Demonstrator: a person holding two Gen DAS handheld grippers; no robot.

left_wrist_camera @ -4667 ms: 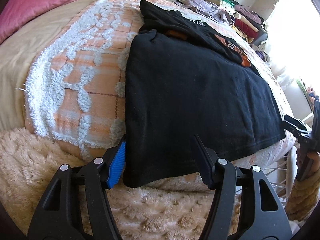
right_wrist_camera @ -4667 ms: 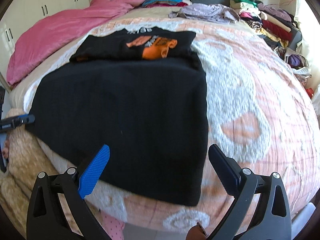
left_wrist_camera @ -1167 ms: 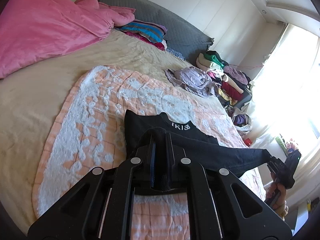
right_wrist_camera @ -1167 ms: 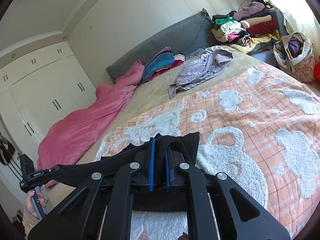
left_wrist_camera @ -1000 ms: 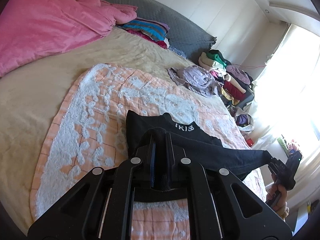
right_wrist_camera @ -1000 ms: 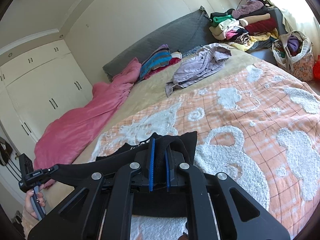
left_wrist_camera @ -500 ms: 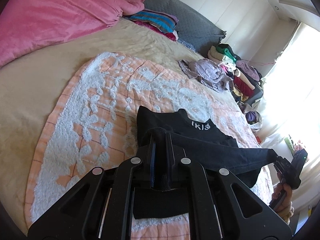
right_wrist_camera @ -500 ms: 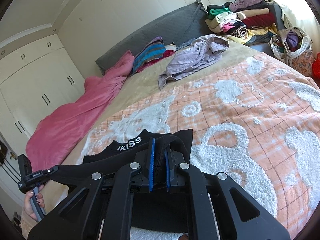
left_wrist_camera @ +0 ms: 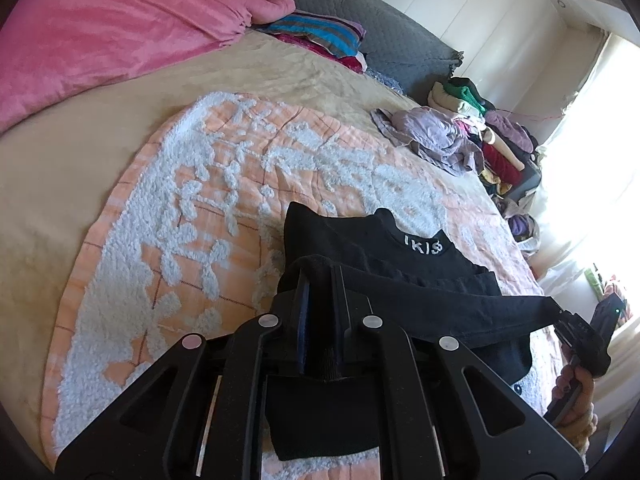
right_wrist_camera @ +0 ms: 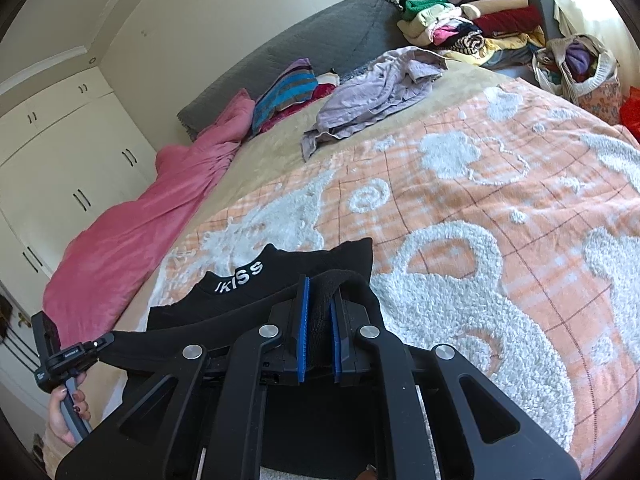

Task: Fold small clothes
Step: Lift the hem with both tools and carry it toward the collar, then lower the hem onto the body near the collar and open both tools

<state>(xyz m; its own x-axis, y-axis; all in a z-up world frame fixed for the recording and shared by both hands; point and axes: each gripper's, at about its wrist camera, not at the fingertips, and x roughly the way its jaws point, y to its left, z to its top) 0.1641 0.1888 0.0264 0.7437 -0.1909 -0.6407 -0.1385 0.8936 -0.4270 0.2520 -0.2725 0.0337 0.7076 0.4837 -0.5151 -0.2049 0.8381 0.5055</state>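
Black cotton T-shirt with white collar lettering (left_wrist_camera: 400, 252) lies partly on the orange-and-white tufted blanket (left_wrist_camera: 192, 216) spread over the bed, collar end flat on the blanket, near edge lifted. Left gripper (left_wrist_camera: 320, 280) is clamped on one corner of the lifted black edge, fabric bunched between its blue-padded fingers (left_wrist_camera: 303, 312). Right gripper (right_wrist_camera: 318, 304) is clenched the same way on the other corner, cloth wedged between its blue finger pads (right_wrist_camera: 301, 328). The hem runs taut between the two grippers: in the left wrist view the right gripper (left_wrist_camera: 560, 314) shows at far right, pinching the stretched edge, a hand (left_wrist_camera: 576, 400) on its handle. In the right wrist view the left gripper (right_wrist_camera: 106, 342) shows at far left doing likewise, hand (right_wrist_camera: 66, 412) with dark nails below it. Shirt folded over itself, held layer above the collar section.

Background: crumpled pink duvet (left_wrist_camera: 100, 36) at the far left of the bed, striped blue cushion (left_wrist_camera: 320, 34) against the grey quilted headboard (right_wrist_camera: 320, 36), rumpled lilac garment (right_wrist_camera: 380, 88) on the beige sheet, pile of mixed clothes (right_wrist_camera: 460, 24) beside the bed, white wardrobe doors (right_wrist_camera: 60, 152).
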